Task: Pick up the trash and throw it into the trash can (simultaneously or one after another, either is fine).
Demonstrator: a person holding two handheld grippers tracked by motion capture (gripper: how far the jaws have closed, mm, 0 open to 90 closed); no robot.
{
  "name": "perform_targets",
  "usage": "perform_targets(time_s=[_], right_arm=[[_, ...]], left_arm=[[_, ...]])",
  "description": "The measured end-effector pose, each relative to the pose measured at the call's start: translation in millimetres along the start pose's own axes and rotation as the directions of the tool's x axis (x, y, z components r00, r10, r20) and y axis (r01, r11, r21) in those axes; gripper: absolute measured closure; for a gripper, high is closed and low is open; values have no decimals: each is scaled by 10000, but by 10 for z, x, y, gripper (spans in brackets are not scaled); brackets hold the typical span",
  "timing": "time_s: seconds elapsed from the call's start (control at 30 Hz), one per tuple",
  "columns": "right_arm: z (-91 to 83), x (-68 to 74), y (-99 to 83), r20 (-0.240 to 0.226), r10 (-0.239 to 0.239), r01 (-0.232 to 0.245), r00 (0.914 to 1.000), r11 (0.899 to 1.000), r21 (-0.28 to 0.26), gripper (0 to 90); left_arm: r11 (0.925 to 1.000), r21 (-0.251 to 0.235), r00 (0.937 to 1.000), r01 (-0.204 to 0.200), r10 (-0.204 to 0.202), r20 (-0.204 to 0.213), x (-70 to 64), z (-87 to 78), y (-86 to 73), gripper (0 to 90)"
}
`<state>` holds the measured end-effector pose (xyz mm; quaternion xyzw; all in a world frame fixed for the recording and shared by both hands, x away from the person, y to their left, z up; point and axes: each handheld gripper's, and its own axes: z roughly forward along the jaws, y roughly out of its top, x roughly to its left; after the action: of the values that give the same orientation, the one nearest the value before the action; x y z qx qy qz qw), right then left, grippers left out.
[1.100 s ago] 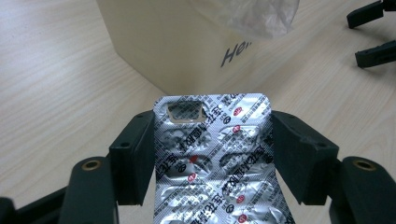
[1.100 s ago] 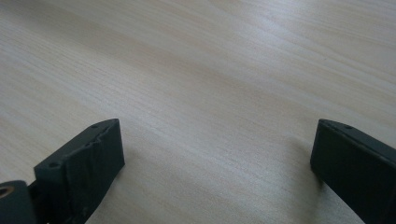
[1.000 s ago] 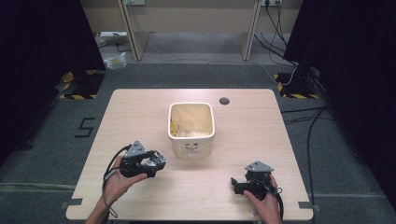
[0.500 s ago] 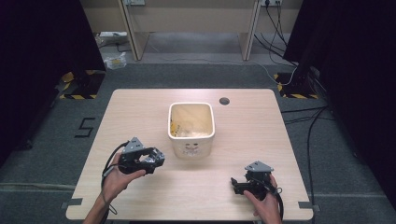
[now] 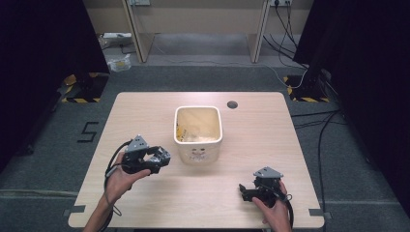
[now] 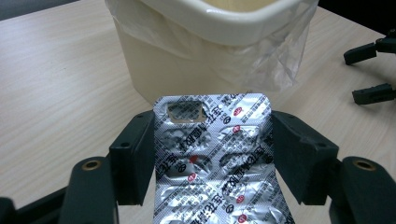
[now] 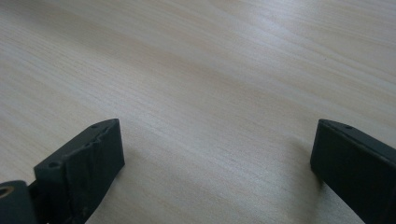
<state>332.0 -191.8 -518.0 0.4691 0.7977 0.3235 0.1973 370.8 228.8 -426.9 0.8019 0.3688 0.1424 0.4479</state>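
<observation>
Jaws of left gripper clamped on silver blister pack beside cream bin, right gripper jaws spread over bare table

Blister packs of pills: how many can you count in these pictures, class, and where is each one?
1. The blister pack is clamped between the left gripper's jaws, beside the bin. Others may lie hidden inside the bin.

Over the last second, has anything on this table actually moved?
Barely. The left claw, shut on the foil pill sheet, has lifted slightly and edged toward the cream bin. The right claw stays open near the table edge; the bin has not shifted.
</observation>
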Motion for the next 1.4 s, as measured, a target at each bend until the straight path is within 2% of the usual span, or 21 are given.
perform_targets(time_s=[0.3, 0.73, 0.93, 1.4], right_arm=[[0, 0, 0, 1, 6, -6, 10000, 10000, -3, 30], [0, 0, 0, -3, 8, -8, 10000, 10000, -1, 30], [0, 0, 0, -9, 4, -4, 10000, 10000, -1, 30], [0, 0, 0, -7, 7, -7, 10000, 10000, -3, 31]], left_arm=[[9997, -229, 9999, -123, 121, -100, 61, -90, 224, 341], [9995, -284, 9999, -134, 134, -14, 116, -101, 471, 342], [9993, -333, 9999, -155, 155, 19, 139, -73, 619, 342], [9989, -347, 9995, -319, 322, 72, 114, 57, 845, 342]])
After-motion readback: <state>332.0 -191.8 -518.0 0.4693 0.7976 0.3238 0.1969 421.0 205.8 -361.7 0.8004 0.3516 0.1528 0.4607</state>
